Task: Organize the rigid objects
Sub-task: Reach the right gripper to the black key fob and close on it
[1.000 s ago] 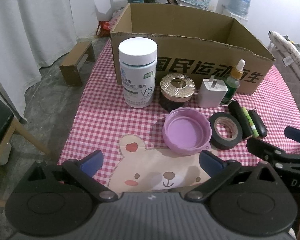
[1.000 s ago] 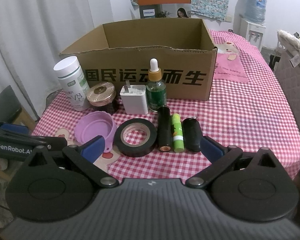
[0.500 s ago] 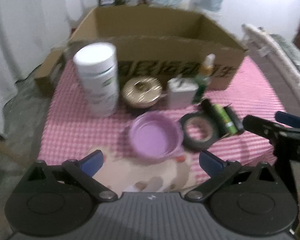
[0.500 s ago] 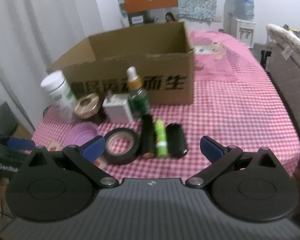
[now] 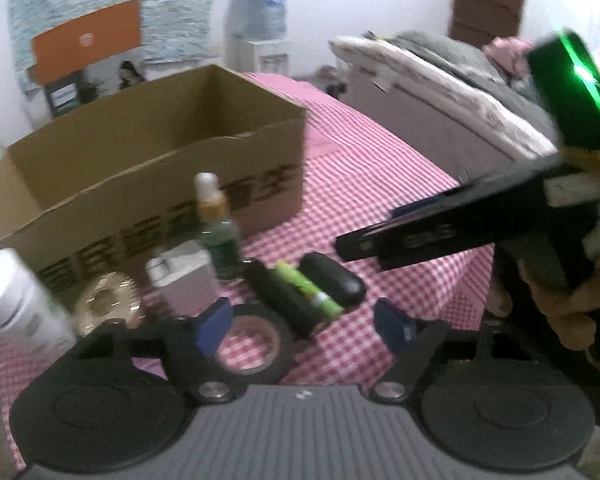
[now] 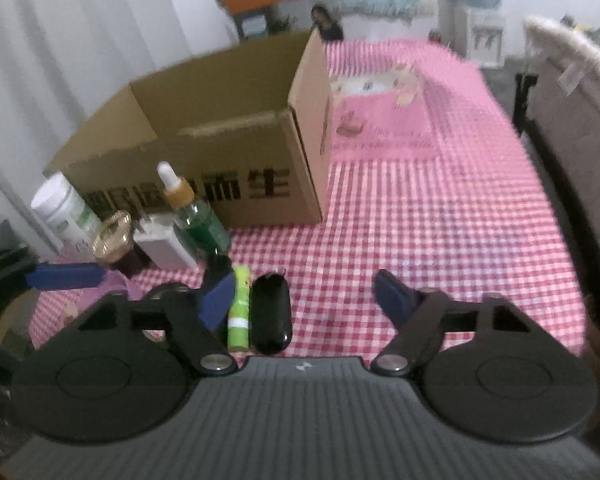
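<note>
Both grippers come in with jaws narrowing and nothing pinched yet: the left gripper (image 5: 304, 322) frames the tape roll (image 5: 252, 344), the right gripper (image 6: 300, 300) the black oval case (image 6: 270, 312). Everything sits lined up before the open cardboard box (image 6: 228, 152) (presumably their destination).

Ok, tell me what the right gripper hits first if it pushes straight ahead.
Probably the black oval case lying between the closing jaws of the right gripper, just left of centre; otherwise bare checked tablecloth. Depth is uncertain.
</note>
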A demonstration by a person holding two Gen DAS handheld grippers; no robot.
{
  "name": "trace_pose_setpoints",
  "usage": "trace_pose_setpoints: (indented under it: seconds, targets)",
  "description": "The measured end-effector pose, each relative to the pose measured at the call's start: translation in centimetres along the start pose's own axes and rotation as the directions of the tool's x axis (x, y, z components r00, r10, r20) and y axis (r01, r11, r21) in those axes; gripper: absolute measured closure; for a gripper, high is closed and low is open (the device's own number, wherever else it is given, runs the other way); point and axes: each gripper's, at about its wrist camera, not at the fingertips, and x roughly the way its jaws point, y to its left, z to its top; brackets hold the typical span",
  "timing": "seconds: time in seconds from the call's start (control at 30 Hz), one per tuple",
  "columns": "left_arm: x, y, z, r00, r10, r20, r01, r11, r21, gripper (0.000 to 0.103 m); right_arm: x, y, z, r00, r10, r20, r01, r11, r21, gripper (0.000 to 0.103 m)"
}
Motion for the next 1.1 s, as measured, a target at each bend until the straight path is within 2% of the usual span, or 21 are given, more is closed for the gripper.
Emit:
trace_pose_setpoints:
  seconds: [0.07,0.1,0.17,0.23,0.33,0.53,0.73,0.8,0.87,0.9,1.03,1.1]
  targets:
    - [0.8,-0.6,0.3,1.0,-0.015,-0.015,0.015,1.0,0.014,0.037,1.2,-0.2,0.2,0.999,0.021,-0.048,-0.021,1.0,-0.008,0.044]
    - [1.1,-0.8,0.4,1.0,-0.02,-0.021,0.021,1.0,0.017,0.039,1.6,0.0,0.3,0.997,0.026,-0.067,-0.027,0.999,-0.017,0.051]
    - [1.5,-1.0,0.6,0.999,-0.029,-0.034,0.03,0.999,0.021,0.044,2.6,0.3,0.5,0.994,0.038,-0.103,-0.042,0.998,-0.043,0.056]
    - [1.8,-1.1,0.7,0.998,-0.035,-0.042,0.036,0.999,0.022,0.047,3.3,0.5,0.8,0.989,0.055,-0.134,-0.064,0.996,-0.064,0.064]
    - [2.0,-1.1,0.7,0.997,-0.048,-0.052,0.049,0.998,0.025,0.047,4.2,0.9,1.2,0.979,0.103,-0.178,-0.117,0.99,-0.074,0.071]
    - [2.9,-1.5,1.5,0.995,-0.072,-0.075,0.076,0.996,0.046,0.047,5.0,1.0,1.8,0.969,0.134,-0.209,-0.155,0.984,-0.087,0.075]
    - [4.8,-2.6,2.5,0.985,-0.123,-0.125,0.133,0.988,0.081,0.047,4.4,-1.8,1.9,0.969,0.166,-0.184,-0.162,0.986,0.035,0.075]
    - [5.6,-2.9,2.8,0.982,-0.127,-0.138,0.14,0.986,0.091,0.047,4.0,-2.4,1.9,0.978,0.134,-0.162,-0.129,0.991,0.036,0.075]
    - [6.2,-3.1,3.0,0.981,-0.124,-0.149,0.139,0.986,0.091,0.047,3.6,-2.9,1.8,0.985,0.07,-0.155,-0.068,0.998,0.019,0.08]
    - [6.5,-3.1,3.1,0.98,-0.122,-0.157,0.137,0.987,0.087,0.047,3.6,-3.4,1.6,0.985,0.068,-0.157,-0.064,0.997,0.032,0.081]
    - [7.0,-2.9,3.4,0.979,-0.1,-0.18,0.116,0.99,0.079,0.048,3.2,-5.1,1.6,0.979,0.137,-0.149,-0.119,0.985,0.125,0.08]
    - [7.4,-2.9,3.5,0.977,-0.082,-0.196,0.1,0.992,0.079,0.052,3.1,-5.3,1.6,0.977,0.164,-0.138,-0.143,0.978,0.15,0.079]
